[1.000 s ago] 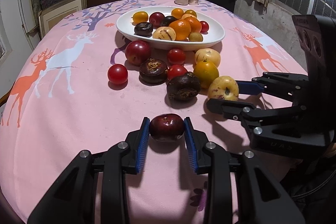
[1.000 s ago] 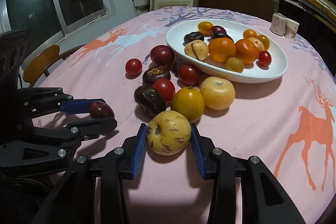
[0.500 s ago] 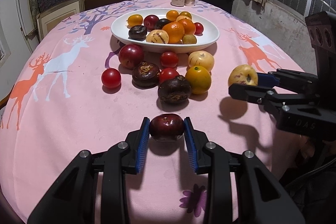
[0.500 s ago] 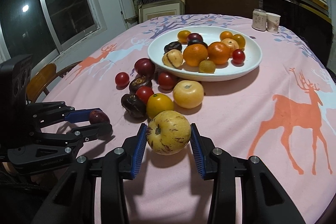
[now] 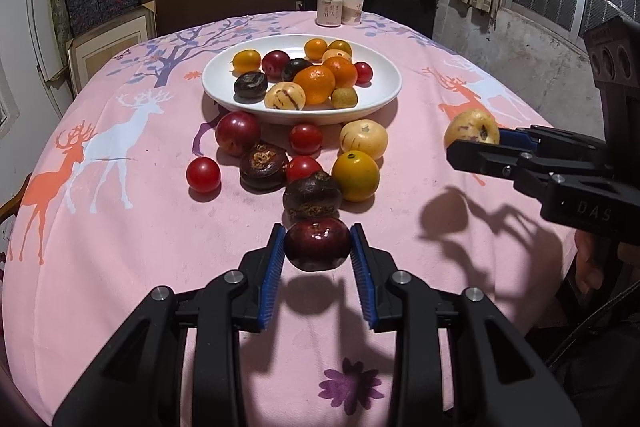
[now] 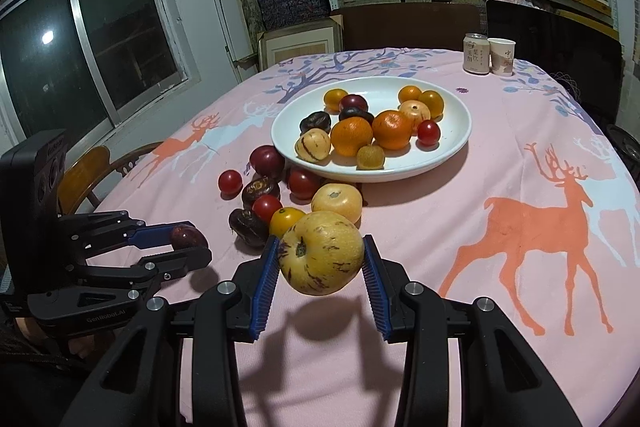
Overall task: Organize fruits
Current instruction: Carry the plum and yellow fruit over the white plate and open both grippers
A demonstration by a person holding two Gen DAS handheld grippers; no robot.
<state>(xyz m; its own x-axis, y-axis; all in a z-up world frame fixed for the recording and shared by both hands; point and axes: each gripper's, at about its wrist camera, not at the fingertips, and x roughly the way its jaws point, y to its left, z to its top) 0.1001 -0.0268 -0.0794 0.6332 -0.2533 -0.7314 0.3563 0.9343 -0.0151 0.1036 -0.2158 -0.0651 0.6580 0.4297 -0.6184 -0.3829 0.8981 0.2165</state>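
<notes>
- Our left gripper [image 5: 318,253] has its jaws clamped on a dark red plum [image 5: 317,244], held above the worktop [image 5: 120,247].
- Our right gripper [image 6: 321,263] grips a yellow streaked melon [image 6: 321,253], lifted near the white plate [image 6: 452,147].

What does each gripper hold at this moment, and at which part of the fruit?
The left gripper holds a dark red plum by its two sides. The right gripper holds a yellow purple-streaked fruit, also by its sides. Both are above the cloth.

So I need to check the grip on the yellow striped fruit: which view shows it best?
The right wrist view: the yellow striped fruit fills the foreground between both blue pads. The left wrist view shows it small, side-on.
</notes>
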